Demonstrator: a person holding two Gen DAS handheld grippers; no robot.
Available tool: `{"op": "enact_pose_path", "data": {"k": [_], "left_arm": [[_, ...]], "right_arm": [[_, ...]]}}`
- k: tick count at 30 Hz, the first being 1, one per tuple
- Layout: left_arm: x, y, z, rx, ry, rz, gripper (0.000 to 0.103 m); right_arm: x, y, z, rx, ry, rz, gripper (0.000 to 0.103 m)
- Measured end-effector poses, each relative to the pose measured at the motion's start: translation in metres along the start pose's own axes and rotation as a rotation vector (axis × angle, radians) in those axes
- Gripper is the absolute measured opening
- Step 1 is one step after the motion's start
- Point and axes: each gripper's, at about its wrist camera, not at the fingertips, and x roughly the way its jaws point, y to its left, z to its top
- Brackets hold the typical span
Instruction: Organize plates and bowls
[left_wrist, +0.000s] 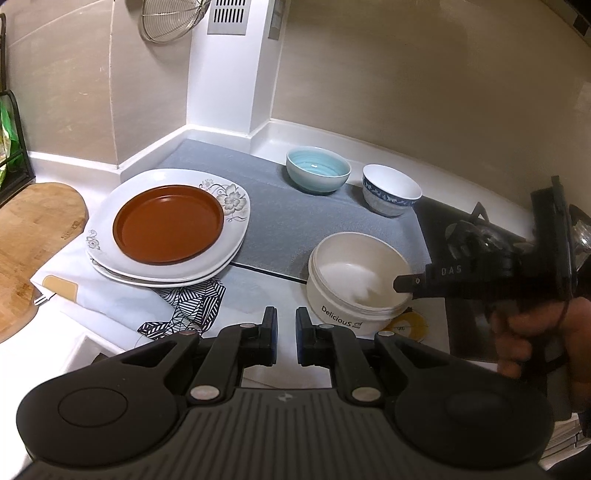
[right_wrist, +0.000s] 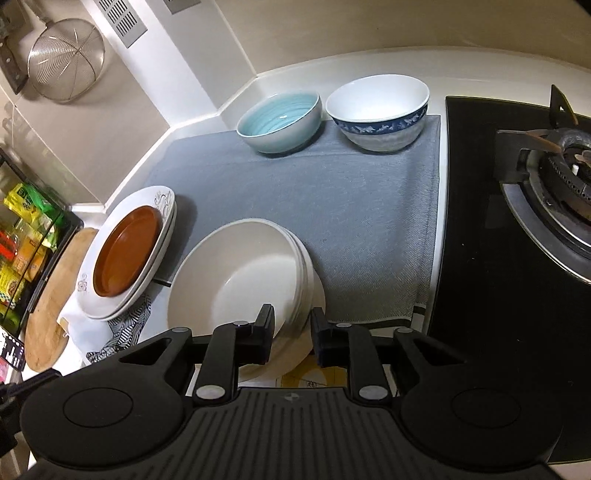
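Observation:
A brown plate (left_wrist: 168, 224) lies on two stacked white floral plates (left_wrist: 236, 199) at the left; they also show in the right wrist view (right_wrist: 127, 254). A cream "Delicious" bowl (left_wrist: 356, 280) stands near the front. My right gripper (right_wrist: 293, 325) straddles its rim (right_wrist: 236, 273), fingers open, one inside and one outside. A light blue bowl (left_wrist: 317, 173) and a blue-banded white bowl (left_wrist: 391, 190) stand at the back of the grey mat (left_wrist: 280, 218). My left gripper (left_wrist: 286, 325) is nearly shut and empty, above the counter in front of the plates.
A gas hob (right_wrist: 546, 192) with a burner is on the right. A wooden board (left_wrist: 33, 240) lies at the left. A patterned cloth (left_wrist: 188, 306) lies under the plates. A wire strainer (right_wrist: 66, 59) hangs on the wall. A rack with packets (right_wrist: 26, 236) stands far left.

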Motion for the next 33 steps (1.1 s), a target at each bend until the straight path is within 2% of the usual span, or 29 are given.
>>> {"op": "enact_pose_path", "data": {"k": [5,11,17,21,29,31,32,33], "left_arm": [[0.005,0.002,0.003,-0.003,0.002,-0.013,0.011],[0.018,0.012,0.009,-0.001,0.0,-0.047,0.011],[0.035,0.025,0.031,0.0,-0.028,-0.098,0.011],[0.045,0.039,0.045,-0.002,-0.042,-0.127,0.011],[0.061,0.065,0.061,0.002,-0.041,-0.164,0.011],[0.064,0.073,0.064,-0.006,-0.039,-0.167,0.011],[0.066,0.078,0.066,-0.008,-0.037,-0.168,0.011],[0.066,0.083,0.067,-0.007,-0.036,-0.17,0.011]], "right_arm": [[-0.005,0.0,-0.003,-0.002,-0.01,-0.015,0.026],[-0.017,0.0,0.005,-0.001,-0.061,-0.042,0.03],[-0.031,0.002,0.027,0.017,-0.135,-0.082,0.03],[-0.035,0.01,0.049,0.054,-0.196,-0.057,0.03],[0.001,0.023,0.107,0.161,-0.213,-0.037,0.03],[0.019,0.022,0.12,0.202,-0.187,-0.022,0.036],[0.031,0.021,0.126,0.229,-0.167,-0.012,0.044],[0.044,0.02,0.132,0.252,-0.142,-0.011,0.047]]}}
